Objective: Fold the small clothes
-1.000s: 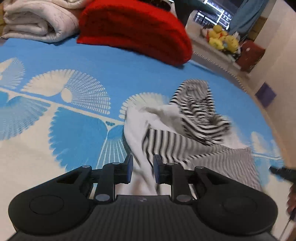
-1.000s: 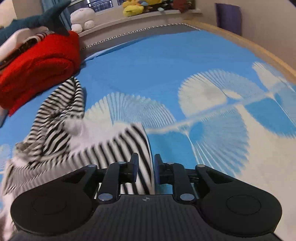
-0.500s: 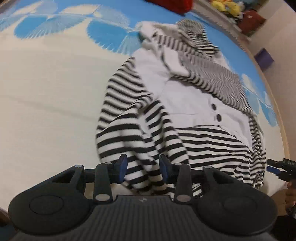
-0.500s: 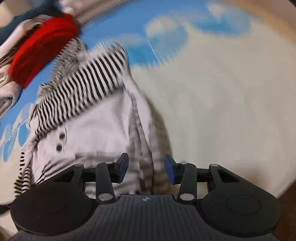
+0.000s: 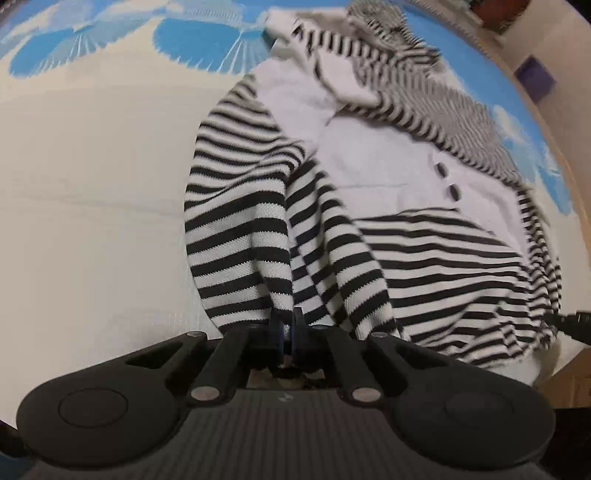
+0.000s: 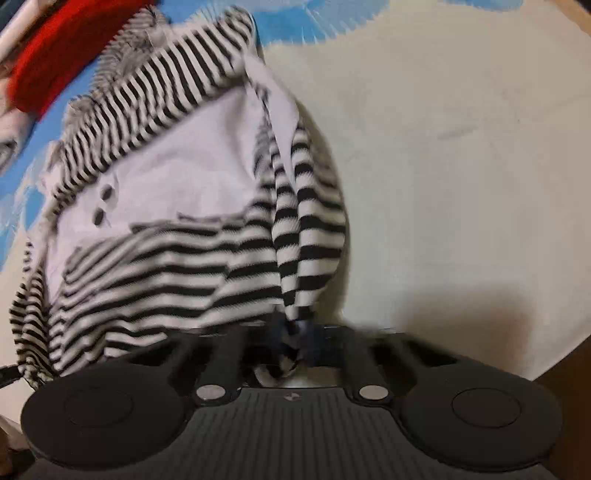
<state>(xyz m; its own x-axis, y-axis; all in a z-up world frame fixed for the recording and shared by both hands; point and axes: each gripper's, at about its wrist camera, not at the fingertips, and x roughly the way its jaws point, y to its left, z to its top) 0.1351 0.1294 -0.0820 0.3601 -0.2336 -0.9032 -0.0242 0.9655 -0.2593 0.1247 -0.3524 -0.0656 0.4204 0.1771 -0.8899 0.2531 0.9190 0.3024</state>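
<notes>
Presently listed: one striped garment (image 5: pixel 424 258), black-and-white knit with a plain white chest panel and two dark buttons (image 5: pixel 446 181), lying on a bedspread (image 5: pixel 92 184) of cream ground with blue fan motifs.

- Left gripper (image 5: pixel 286 325): jaws drawn nearly together, pinching a bunched fold of the striped hem at the garment's near edge.
- Right gripper (image 6: pixel 295 332): view blurred; jaws appear closed on a gathered strip of the same hem, cloth visible between them.
- Position of garment: directly ahead of both grippers, spread away from them across the bedspread. Near edge held at two points; far end, a rumpled hood or collar (image 5: pixel 373 22), lies toward the blue part of the cover.
- Long axis: runs from the held hem outward to the hood, roughly along each gripper's line of sight.
- Nearness: both grippers sit at the hem, the left on the garment's left corner, the right on the opposite corner; neither is clearly closer.
- Surroundings: red folded textile (image 6: pixel 55 62) beyond the garment in the right view.
- Judgement: garment seems still at the spreading stage; any fold would likely carry the hem forward along that axis toward the hood.
</notes>
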